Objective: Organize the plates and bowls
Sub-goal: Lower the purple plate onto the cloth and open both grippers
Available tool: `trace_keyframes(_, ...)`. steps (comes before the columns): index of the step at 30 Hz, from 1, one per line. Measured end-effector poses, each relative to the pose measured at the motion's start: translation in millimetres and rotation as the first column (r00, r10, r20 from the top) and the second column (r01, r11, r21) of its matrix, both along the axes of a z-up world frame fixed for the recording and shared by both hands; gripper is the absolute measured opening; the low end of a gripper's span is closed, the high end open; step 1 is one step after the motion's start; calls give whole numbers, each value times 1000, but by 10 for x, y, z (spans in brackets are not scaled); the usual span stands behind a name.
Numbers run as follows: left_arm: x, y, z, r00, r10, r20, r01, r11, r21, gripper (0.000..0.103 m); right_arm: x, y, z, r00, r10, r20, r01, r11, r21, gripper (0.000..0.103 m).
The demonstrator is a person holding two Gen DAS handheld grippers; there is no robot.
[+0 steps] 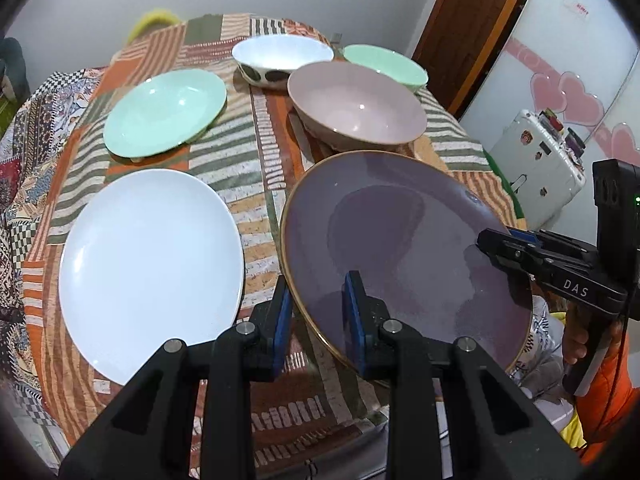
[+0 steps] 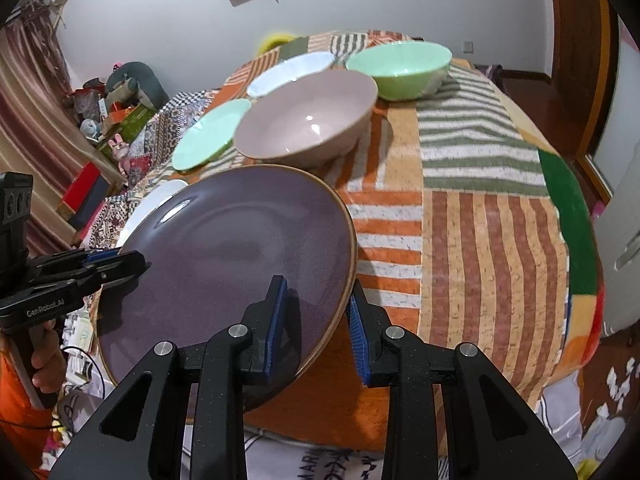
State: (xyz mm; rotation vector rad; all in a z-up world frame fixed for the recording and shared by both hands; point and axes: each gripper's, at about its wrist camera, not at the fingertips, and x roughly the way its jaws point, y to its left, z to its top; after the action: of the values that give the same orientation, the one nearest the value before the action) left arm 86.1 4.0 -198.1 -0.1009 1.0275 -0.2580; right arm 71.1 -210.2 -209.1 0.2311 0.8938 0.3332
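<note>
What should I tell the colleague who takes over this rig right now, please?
Left gripper and right gripper each straddle an edge of the purple plate, which is tilted above the table.
White plate and green plate lie apart; pink bowl, dotted bowl and green bowl stand separately.
Done: nothing stacked.
Left: stack plates, nest bowls.

Speckled matt-glazed purple plate point(image 1: 400, 240), glossy ceramic pink bowl point(image 1: 356, 104), woven patchwork cloth point(image 2: 480, 220), ribbed blue pads point(image 1: 354, 312)
</note>
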Motion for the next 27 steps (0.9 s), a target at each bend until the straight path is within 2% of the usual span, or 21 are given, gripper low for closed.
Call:
trace_keyframes(14,239,29,-381,996,3,-92,-2,1000,7,26,143,48,-233,998,2,-65,-4,999,-32,27)
trace_keyframes(23,261,63,-430,995,3,-99,-4,1000,-12,26,171,54,-222,997,11,-75,-14,999,-41,28)
trace_keyframes(27,239,68,-378,997,11,-82,-9,1000,25,27,179,63,-170,998,-4,-70,-2,996,-85,29)
